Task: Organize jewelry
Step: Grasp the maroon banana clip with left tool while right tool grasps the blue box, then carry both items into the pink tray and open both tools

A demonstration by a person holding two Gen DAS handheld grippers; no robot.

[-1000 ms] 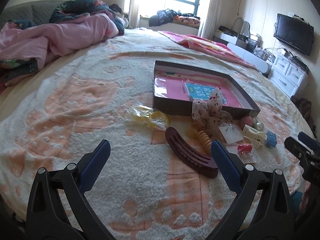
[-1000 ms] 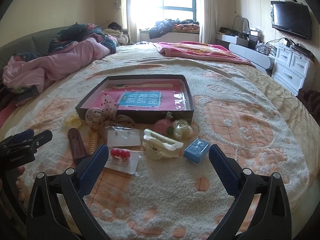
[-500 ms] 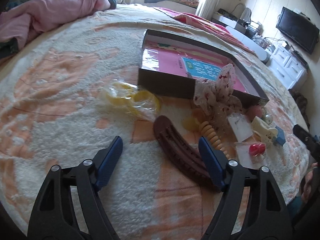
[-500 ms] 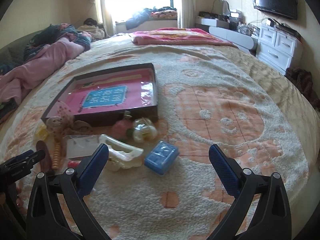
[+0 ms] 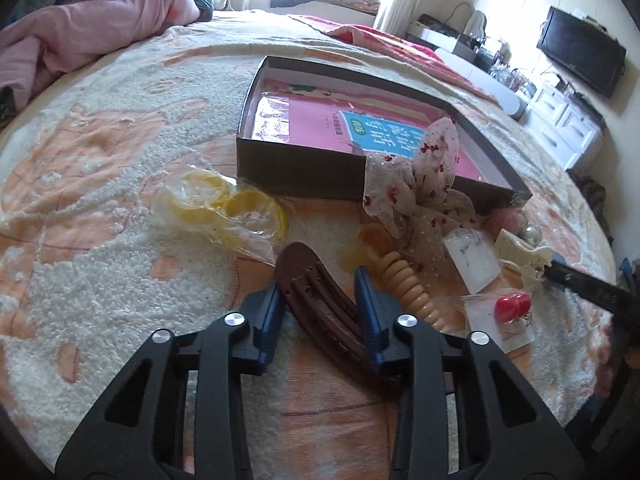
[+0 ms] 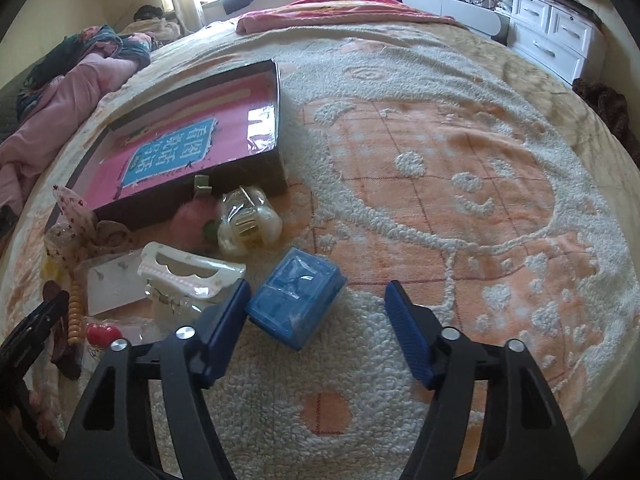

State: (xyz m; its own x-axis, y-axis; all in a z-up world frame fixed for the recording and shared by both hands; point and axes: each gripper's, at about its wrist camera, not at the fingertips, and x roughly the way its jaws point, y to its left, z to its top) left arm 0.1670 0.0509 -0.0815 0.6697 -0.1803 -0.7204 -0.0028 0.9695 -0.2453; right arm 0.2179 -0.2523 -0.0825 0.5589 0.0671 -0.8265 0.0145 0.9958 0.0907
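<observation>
My left gripper [image 5: 320,284] has closed around the dark brown curved hair clip [image 5: 320,300], which lies on the blanket between its blue pads. My right gripper [image 6: 318,300] is open with the blue box [image 6: 296,300] between its fingers, against the left pad [image 6: 224,320]. A shallow dark box with a pink book inside [image 5: 248,148] lies beyond; it also shows in the right wrist view [image 6: 276,80]. Near it lie bagged yellow bangles [image 5: 228,204], a dotted fabric bow [image 5: 420,184], a beige spiral clip [image 5: 408,284], a white claw clip [image 6: 188,272] and red earrings on a card [image 5: 512,304].
Everything lies on a fluffy orange and white blanket [image 6: 480,200] on a bed. A pink quilt [image 5: 92,32] is heaped at the far left. White drawers [image 6: 560,40] and a wall television [image 5: 580,56] stand past the bed's right edge.
My left gripper moved forward and down and closed around the brown hair clip. My right gripper moved forward and lower, narrowing around the blue box.
</observation>
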